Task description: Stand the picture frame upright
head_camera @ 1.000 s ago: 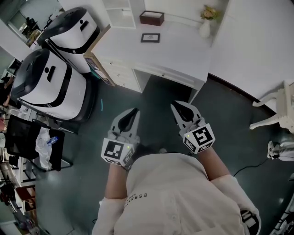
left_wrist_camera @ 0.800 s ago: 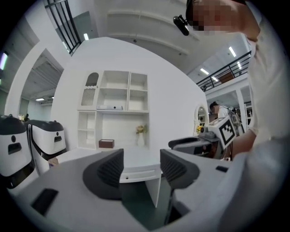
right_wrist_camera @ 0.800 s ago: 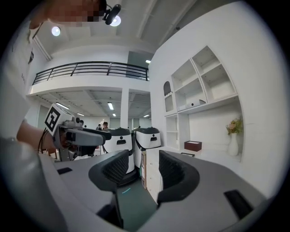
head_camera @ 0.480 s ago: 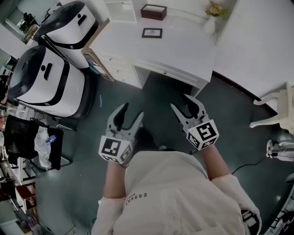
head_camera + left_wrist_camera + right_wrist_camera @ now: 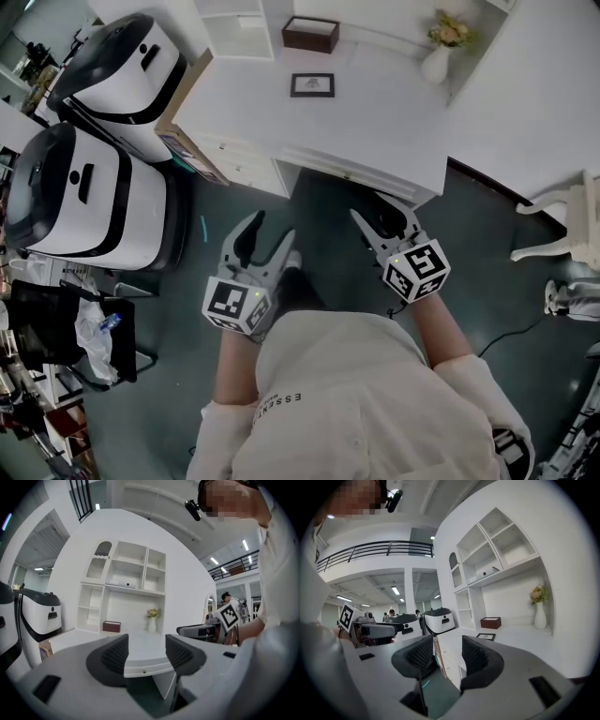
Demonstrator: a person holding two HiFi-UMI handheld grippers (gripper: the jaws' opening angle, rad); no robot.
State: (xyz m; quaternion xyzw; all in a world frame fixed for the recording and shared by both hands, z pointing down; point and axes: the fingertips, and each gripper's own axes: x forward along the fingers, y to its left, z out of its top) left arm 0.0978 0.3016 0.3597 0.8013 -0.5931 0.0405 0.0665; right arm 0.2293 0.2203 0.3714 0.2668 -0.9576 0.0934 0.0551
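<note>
A small dark picture frame (image 5: 311, 85) lies flat on the white desk (image 5: 375, 122), well ahead of both grippers; in the right gripper view the picture frame (image 5: 486, 636) shows flat near the desk's back. My left gripper (image 5: 269, 232) hovers over the dark floor in front of the desk, open, nothing between its pads (image 5: 112, 656). My right gripper (image 5: 386, 214) is level with it near the desk's front edge, open and empty as well. Neither touches the desk.
A brown box (image 5: 310, 35) stands behind the frame, a white vase with flowers (image 5: 437, 58) at the desk's right. White shelves (image 5: 124, 583) rise behind. Two large white and black machines (image 5: 84, 187) stand left. A white chair (image 5: 572, 234) is at the right.
Both grippers went from shut to open. The view has moved toward the desk, so the frame and desk sit lower and closer in the head view.
</note>
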